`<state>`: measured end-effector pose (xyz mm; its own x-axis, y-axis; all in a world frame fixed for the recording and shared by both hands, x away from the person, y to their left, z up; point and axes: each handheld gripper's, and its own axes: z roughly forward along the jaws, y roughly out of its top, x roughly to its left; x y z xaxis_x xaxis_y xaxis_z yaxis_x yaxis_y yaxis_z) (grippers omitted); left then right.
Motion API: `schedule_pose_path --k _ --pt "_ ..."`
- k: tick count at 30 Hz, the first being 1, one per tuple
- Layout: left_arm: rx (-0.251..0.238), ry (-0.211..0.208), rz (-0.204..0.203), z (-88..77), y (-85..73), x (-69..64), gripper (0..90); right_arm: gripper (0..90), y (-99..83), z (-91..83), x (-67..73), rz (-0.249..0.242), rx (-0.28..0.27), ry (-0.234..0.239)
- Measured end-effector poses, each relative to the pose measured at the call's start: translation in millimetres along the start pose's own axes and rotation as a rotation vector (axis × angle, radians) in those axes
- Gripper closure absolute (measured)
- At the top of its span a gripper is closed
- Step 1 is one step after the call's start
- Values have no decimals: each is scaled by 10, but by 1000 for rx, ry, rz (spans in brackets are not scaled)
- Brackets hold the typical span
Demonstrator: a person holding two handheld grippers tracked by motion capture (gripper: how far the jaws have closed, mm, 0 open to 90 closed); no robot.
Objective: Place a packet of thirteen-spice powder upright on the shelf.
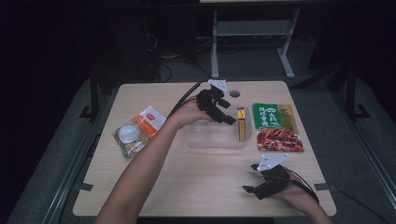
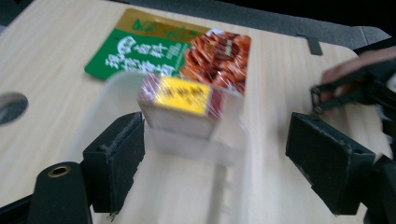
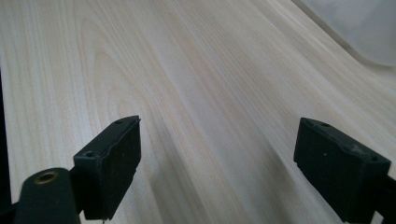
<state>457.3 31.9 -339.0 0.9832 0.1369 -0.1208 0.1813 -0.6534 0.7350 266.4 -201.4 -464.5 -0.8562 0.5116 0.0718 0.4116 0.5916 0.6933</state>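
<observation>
Left gripper (image 1: 223,112): forearm reaches from near-left across the worktop (image 1: 187,186), hand raised over the clear tub (image 1: 217,135); fingers (image 2: 114,161) spread wide, nothing between them.
Box (image 1: 241,124): yellow-and-red, standing inside the tub at its right end, just beyond the left fingers.
Right gripper (image 1: 254,179): hand resting at the near-right of the worktop, pointing left; fingers (image 3: 109,161) spread, over bare wood.
Packets: green-and-red pouch (image 1: 276,126) right of the tub; orange one (image 1: 140,128) at left.

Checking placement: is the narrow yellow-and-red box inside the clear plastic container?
Inside: the yellow-and-red box stands against the clear plastic container's right wall.
</observation>
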Motion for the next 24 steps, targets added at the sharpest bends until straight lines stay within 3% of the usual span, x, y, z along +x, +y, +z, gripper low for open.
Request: schedule_pose_path --k 12,18,24 --pt "25 21 -19 -138 -433 -498 193 146 -41 -53 14 26 -7 -15" --pt "32 36 -22 -229 -640 -639 192 146 -35 -39 4 19 -9 -21" --pt "18 48 -41 -287 -931 -785 191 143 -51 -45 -22 42 -5 -29"
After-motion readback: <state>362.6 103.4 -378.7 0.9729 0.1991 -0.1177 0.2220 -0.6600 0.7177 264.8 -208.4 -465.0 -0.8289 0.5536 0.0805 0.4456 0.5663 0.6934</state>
